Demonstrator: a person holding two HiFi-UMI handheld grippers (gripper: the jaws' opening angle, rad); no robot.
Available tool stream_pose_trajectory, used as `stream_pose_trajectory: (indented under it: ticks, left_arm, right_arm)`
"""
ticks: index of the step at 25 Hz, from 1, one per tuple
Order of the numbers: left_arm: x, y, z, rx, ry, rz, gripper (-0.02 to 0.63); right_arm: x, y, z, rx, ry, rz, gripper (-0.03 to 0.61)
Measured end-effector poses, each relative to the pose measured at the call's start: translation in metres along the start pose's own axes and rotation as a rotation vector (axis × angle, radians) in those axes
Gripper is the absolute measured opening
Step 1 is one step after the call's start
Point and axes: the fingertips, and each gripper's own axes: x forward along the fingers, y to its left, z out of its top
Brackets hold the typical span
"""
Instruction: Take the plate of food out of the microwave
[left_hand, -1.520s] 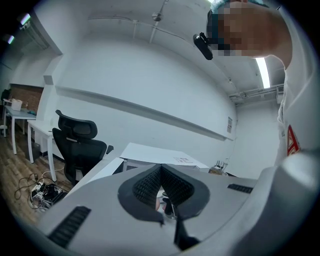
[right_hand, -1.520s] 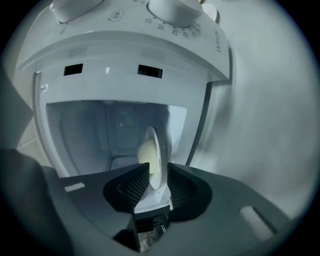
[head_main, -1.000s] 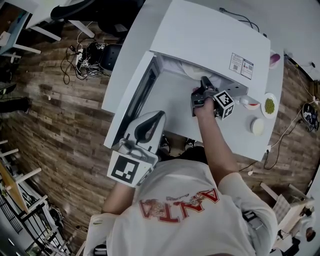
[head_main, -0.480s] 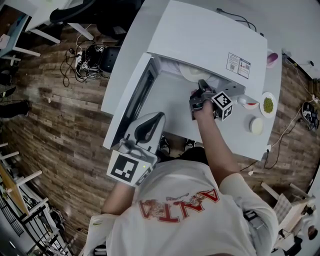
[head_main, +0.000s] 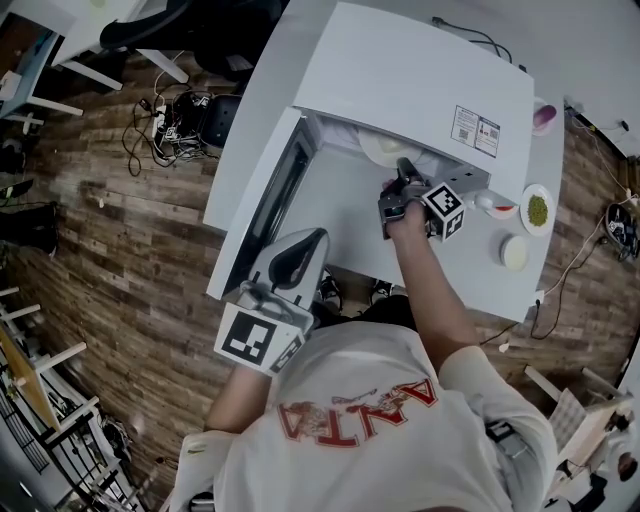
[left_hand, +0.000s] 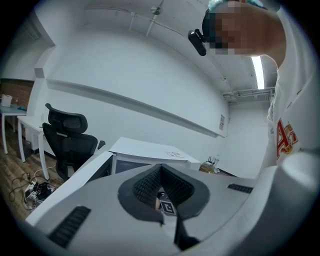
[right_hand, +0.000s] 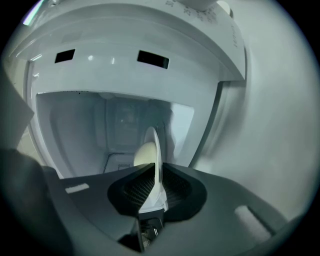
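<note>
At microwave mouth, I am clamping right fingers on plate rim, food aboard; door already open, plate not yet out; left fingers closed, empty.

- Floor: dark wood planks, cables tangled on it.
- White table; black office chair near it.
- Walls white, bare; strip light lit overhead.

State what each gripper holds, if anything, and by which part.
The right gripper pinches the plate by its near rim; the left gripper holds nothing.
</note>
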Motion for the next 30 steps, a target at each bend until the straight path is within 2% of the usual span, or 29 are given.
stream_pose_trajectory:
  ticks: [7, 12, 17, 21, 30]
  left_arm:
    - [-0.004, 0.005, -0.002, -0.009, 0.005, 0.014, 0.005]
    - [-0.005, 0.004, -0.003, -0.011, 0.009, 0.002, 0.005]
    - [-0.008, 0.002, -0.002, -0.007, 0.008, -0.005, 0.005]
    - [-0.01, 0.0, 0.0, -0.005, 0.002, -0.013, 0.005]
    - [-0.008, -0.012, 0.004, -0.009, -0.012, -0.06, 0.005]
  right_arm:
    - [0.0, -0.005, -0.007, 0.013, 0.016, -0.009, 0.017]
    - [-0.009, 0.005, -0.008, 0.003, -0.001, 0.083, 0.017]
    - [-0.019, 0.009, -0.008, 0.006, -0.009, 0.138, 0.017]
    - [-0.032, 0.016, -0.014, -0.021, 0.024, 0.165, 0.017]
    - [-0.082, 0.017, -0.038, -0.008, 0.127, 0.168, 0.017]
